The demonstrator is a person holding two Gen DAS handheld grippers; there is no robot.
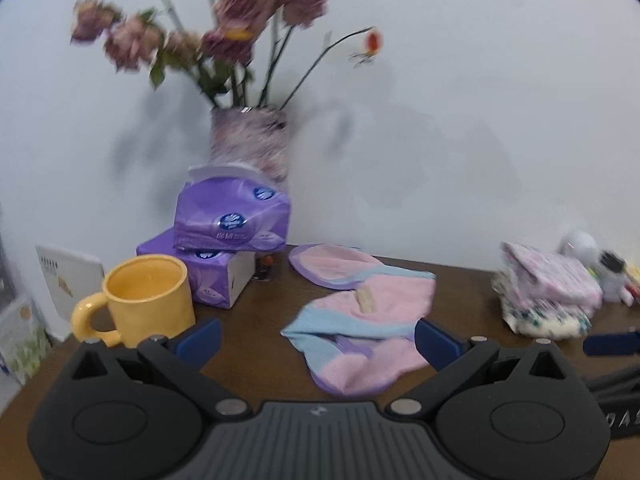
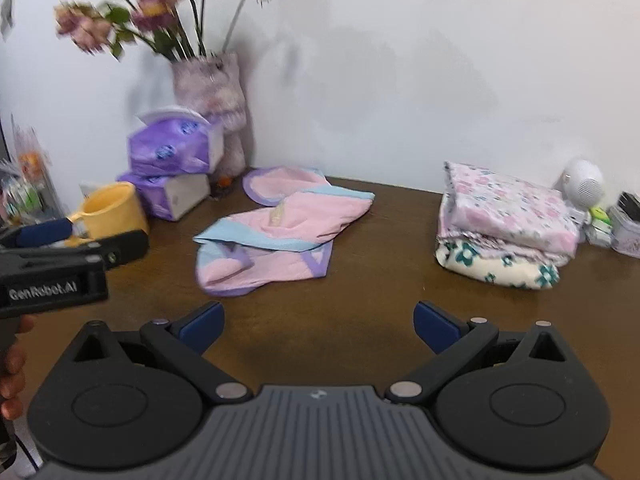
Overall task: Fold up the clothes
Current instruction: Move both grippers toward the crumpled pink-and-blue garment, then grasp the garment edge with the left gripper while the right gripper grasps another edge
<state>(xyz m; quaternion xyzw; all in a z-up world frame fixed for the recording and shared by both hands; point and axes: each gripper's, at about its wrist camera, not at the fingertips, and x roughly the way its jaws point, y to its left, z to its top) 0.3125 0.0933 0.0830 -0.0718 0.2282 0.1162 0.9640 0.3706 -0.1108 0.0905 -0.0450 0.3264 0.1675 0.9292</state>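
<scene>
A crumpled pink, light-blue and purple garment [image 1: 360, 320] [image 2: 280, 232] lies spread on the brown table [image 2: 380, 280], with a small beige tag on top. My left gripper [image 1: 316, 342] is open just in front of the garment's near edge, nothing between its blue fingers. My right gripper [image 2: 319, 320] is also open and empty, hovering over bare table nearer than the garment. A stack of folded floral clothes [image 2: 508, 224] [image 1: 548, 292] sits at the right.
A yellow mug [image 1: 148, 300] [image 2: 112, 208] stands at the left, close to the left gripper. Behind it are two purple tissue packs [image 1: 232, 216] and a vase of dried flowers [image 1: 250, 140] against the white wall. A white round device [image 2: 582, 184] and small items crowd the far right.
</scene>
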